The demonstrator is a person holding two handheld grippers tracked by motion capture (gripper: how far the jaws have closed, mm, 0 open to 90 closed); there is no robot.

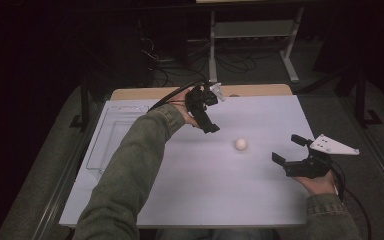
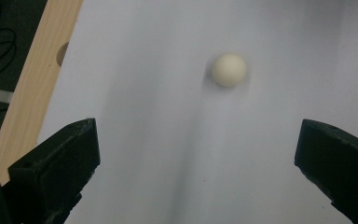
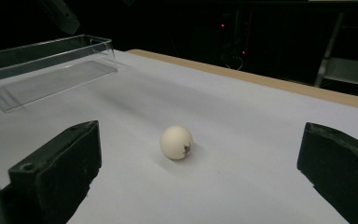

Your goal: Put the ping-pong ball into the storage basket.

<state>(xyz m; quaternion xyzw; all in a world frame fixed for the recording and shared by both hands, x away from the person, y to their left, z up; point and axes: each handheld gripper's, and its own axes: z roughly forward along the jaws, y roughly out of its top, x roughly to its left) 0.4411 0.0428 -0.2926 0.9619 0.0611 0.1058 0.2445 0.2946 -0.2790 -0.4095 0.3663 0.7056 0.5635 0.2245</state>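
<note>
Small white ball [image 1: 240, 144]: loose on white table [image 1: 195, 190], between my left tool [image 1: 206, 111] and right tool [image 1: 292, 151], both wide, empty. Clear plastic tray [image 1: 111, 131] stands well apart; nothing obstructs.

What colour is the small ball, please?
Off-white ball with a small dark mark; clearest in the right gripper view.

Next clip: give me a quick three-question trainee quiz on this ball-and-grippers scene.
1. True or false: the left gripper is shut on the white ball.
2. Where does the clear tray sit on the table? A: near the person's left edge. B: beside the right gripper. C: centre.
3. What does the ball rest on?

Key
1. False: both grippers have their jaws spread wide, and the ball lies free between the two.
2. A.
3. The white table surface, apart from the tray.
</note>
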